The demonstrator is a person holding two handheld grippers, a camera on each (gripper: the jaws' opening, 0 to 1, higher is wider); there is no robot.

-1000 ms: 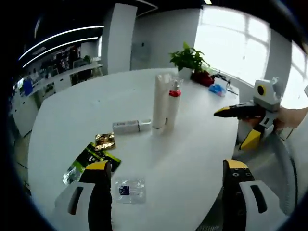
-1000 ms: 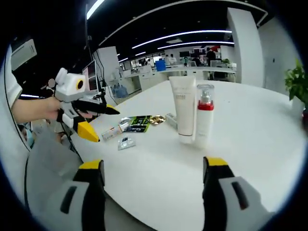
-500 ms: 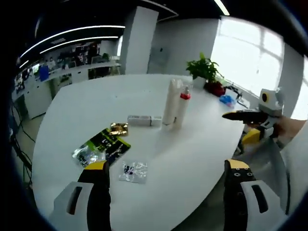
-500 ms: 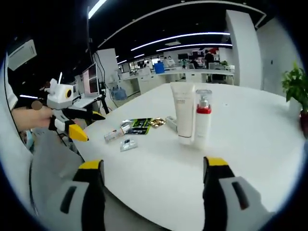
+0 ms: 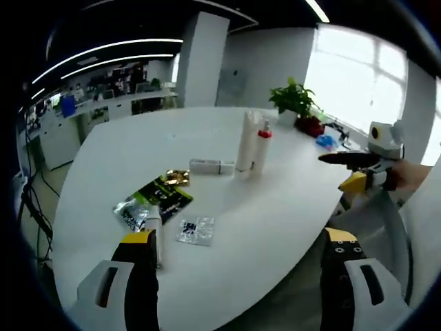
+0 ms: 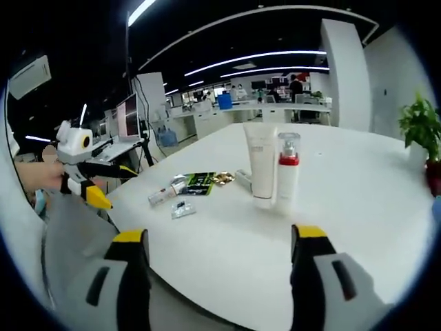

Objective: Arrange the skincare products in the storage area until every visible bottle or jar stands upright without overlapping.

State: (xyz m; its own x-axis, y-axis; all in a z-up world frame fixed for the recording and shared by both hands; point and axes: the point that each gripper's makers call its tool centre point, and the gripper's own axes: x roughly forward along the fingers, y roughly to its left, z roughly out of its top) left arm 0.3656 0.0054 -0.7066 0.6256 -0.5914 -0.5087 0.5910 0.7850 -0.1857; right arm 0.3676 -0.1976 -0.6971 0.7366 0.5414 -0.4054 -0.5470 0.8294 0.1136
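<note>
Left gripper view shows you the broad white table (image 5: 275, 227) first, with your left gripper (image 5: 238, 276) held above its near edge, jaws wide apart and holding nothing. Upright near the table's middle stand the tall white tube (image 5: 247, 141) and, touching its side, the clear pump bottle with a red collar (image 5: 262, 148). Just beside the tube lies a small white box (image 5: 210, 166) on its side. Nearer you, a green and black packet (image 5: 165, 196) lies flat with a gold foil sachet (image 5: 176, 177) at its far end, a white tube (image 5: 156, 231) lies on its side close to your left jaw, and a clear sachet (image 5: 196, 231) rests flat beside it. A potted plant (image 5: 296, 103) sits at the far edge. Your right gripper (image 5: 351, 165) comes in from the right, its jaws parted and empty, off the table's edge. In the right gripper view the same gripper's jaws stand well apart, aimed at the upright pair.
</note>
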